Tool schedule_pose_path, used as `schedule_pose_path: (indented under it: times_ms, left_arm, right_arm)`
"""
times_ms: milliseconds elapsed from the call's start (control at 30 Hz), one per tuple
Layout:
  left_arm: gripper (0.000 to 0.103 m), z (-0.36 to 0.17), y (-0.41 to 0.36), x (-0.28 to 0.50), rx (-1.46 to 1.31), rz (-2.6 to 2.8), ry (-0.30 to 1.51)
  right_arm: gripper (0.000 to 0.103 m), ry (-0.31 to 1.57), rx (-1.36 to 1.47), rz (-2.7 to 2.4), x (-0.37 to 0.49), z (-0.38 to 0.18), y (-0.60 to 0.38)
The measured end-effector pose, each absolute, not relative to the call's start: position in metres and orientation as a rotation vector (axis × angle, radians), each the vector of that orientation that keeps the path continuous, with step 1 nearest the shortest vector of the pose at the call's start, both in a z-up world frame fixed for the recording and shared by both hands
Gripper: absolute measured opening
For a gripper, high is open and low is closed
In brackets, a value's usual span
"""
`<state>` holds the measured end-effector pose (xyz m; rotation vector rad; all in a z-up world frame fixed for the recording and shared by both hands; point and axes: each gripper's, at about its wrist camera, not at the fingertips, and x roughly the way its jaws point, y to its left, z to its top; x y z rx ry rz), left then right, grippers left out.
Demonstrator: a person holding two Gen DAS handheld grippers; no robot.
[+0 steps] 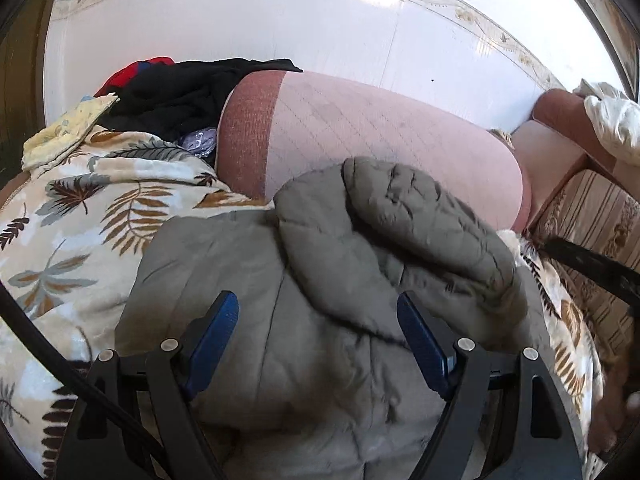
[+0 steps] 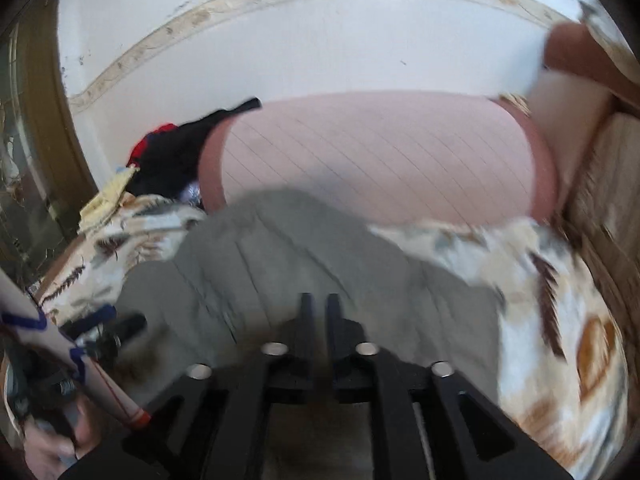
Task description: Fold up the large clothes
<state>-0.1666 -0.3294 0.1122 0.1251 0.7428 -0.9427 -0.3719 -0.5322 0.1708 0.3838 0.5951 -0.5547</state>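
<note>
white wall (image 1: 280, 20) behind grey padded jacket (image 1: 320, 300); no readable writing.

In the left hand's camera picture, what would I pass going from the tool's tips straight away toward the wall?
Grey padded jacket between the wide-open jaws of the left gripper → pink quilted sofa back → glossy white wall.

- Quilted, puffy, matt grey cloth on the jacket (image 1: 340, 264).
- Soft leaf-print cloth on the blanket (image 1: 80, 216).
- Pink stitched fabric on the cushion (image 1: 360, 120).
- Glossy white wall (image 1: 280, 20).
- Matt black plastic with shiny metal pins on the left gripper (image 1: 318, 312).
</note>
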Motion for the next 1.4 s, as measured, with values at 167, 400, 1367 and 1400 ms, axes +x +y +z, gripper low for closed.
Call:
schedule_pose_path:
  times_ms: [167,400,1367,1400]
  left_arm:
    - [0.081,0.080,-0.351,-0.156,0.235,-0.880,0.862]
    - [0.083,0.061,-0.358,-0.162,0.365,-0.813,0.830]
    - [0.083,0.058,-0.380,-0.158,0.368,-0.902,0.823]
    - [0.083,0.058,-0.380,-0.158,0.365,-0.901,0.821]
  right_arm:
    - [0.041,0.755,0.443,-0.468,-0.315,0.115,-0.531]
    - [0.040,0.855,0.406,-0.478,-0.306,0.067,-0.523]
    - [0.040,0.763,0.409,-0.427,-0.344,0.094,-0.522]
    - [0.040,0.739,0.398,-0.460,-0.349,0.099,-0.524]
